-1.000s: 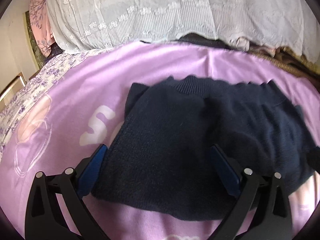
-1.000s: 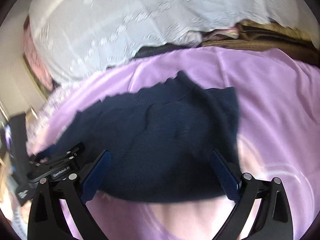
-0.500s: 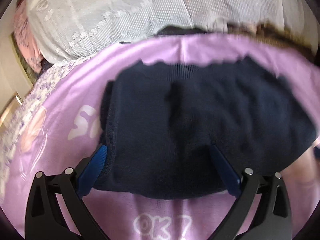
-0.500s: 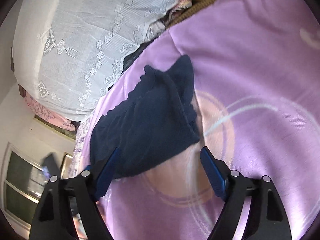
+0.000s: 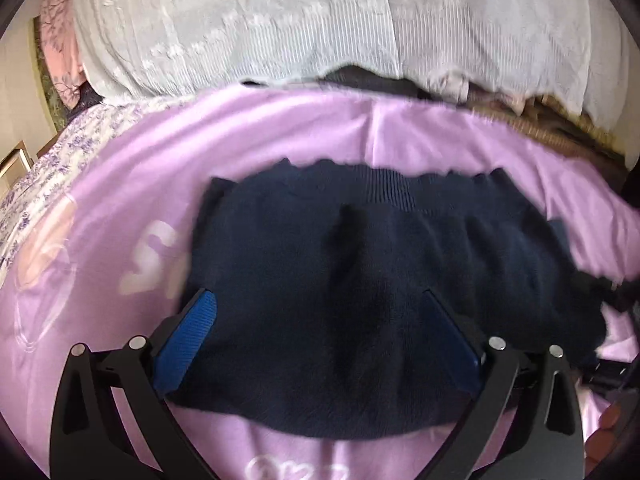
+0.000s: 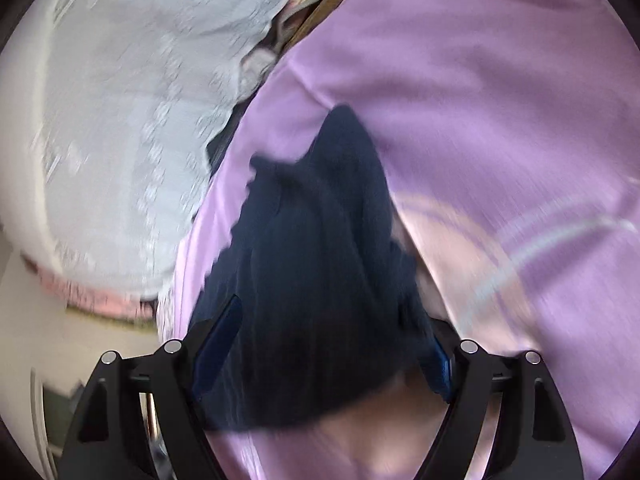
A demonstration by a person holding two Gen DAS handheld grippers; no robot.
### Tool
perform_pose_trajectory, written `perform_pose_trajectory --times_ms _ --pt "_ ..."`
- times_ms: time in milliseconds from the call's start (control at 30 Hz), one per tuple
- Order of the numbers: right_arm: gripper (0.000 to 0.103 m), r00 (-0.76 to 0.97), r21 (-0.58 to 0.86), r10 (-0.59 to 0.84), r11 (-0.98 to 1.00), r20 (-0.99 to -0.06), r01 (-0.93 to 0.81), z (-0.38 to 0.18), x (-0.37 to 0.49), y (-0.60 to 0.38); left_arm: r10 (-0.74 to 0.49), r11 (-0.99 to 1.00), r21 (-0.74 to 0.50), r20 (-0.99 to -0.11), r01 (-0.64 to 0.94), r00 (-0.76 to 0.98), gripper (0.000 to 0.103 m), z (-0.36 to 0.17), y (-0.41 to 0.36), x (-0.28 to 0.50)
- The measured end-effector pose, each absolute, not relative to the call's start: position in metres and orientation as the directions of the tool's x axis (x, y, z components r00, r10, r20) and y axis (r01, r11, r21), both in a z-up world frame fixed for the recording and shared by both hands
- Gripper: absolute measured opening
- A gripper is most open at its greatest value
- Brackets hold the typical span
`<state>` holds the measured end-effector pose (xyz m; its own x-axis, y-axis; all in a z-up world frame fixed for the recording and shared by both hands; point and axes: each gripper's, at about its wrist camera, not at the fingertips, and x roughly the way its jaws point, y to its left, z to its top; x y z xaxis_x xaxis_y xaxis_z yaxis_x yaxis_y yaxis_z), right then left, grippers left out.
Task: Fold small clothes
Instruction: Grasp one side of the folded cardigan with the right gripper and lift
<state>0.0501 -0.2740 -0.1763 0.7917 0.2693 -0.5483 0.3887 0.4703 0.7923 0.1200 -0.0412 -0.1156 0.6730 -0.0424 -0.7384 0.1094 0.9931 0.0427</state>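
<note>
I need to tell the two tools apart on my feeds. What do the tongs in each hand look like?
They look alike. The left tongs have two black angular fingers with cut-out slots, silver round bolt heads and ribbed blue pads. The right tongs have the same black fingers, silver bolts and blue pads. No cables or markings show.

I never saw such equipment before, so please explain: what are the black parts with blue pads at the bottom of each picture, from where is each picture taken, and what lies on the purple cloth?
There is no robot here. A person holds a two-finger tool in each hand, and each tool carries a wide-angle camera looking forward along its fingers. One picture comes from the left gripper, the other from the right gripper, which is tilted sideways. The blue pads are the gripping surfaces. A dark navy knitted sweater lies partly folded on a purple sheet. Both grippers stand open around it; neither holds it. Behind is white lace fabric.
</note>
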Motion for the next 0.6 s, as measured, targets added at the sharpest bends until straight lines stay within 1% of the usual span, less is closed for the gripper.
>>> perform_pose_trajectory --times_ms 33,100,167,267,367,533,600 --pt "0.081 0.802 0.779 0.238 0.496 -0.548 0.384 -0.176 0.051 -0.271 -0.027 0.992 0.059 -0.753 0.109 0.658 0.099 -0.126 -0.045 0.123" --pt "0.073 0.808 0.737 0.192 0.563 -0.557 0.374 -0.175 0.049 -0.263 -0.021 0.994 0.058 -0.734 0.093 0.678 0.099 -0.136 -0.045 0.125" --pt "0.054 0.806 0.687 0.146 0.621 -0.574 0.377 -0.177 0.048 -0.26 -0.029 0.994 0.051 -0.741 0.098 0.671 0.099 -0.134 -0.044 0.126" --pt "0.043 0.812 0.701 0.151 0.607 -0.564 0.374 -0.181 0.049 -0.27 -0.041 0.995 0.034 -0.736 0.098 0.676 0.098 -0.131 -0.041 0.122" --pt "0.038 0.813 0.705 0.151 0.602 -0.562 0.375 -0.183 0.05 -0.274 -0.032 0.994 0.049 -0.73 0.099 0.682 0.098 -0.13 -0.041 0.118" --pt "0.038 0.811 0.689 0.143 0.622 -0.568 0.373 -0.182 0.05 -0.272 -0.016 0.991 0.079 -0.739 0.11 0.674 0.099 -0.128 -0.042 0.117" --pt "0.04 0.81 0.683 0.147 0.634 -0.568 0.364 -0.181 0.052 -0.27 -0.015 0.99 0.083 -0.753 0.117 0.658 0.099 -0.122 -0.035 0.116"
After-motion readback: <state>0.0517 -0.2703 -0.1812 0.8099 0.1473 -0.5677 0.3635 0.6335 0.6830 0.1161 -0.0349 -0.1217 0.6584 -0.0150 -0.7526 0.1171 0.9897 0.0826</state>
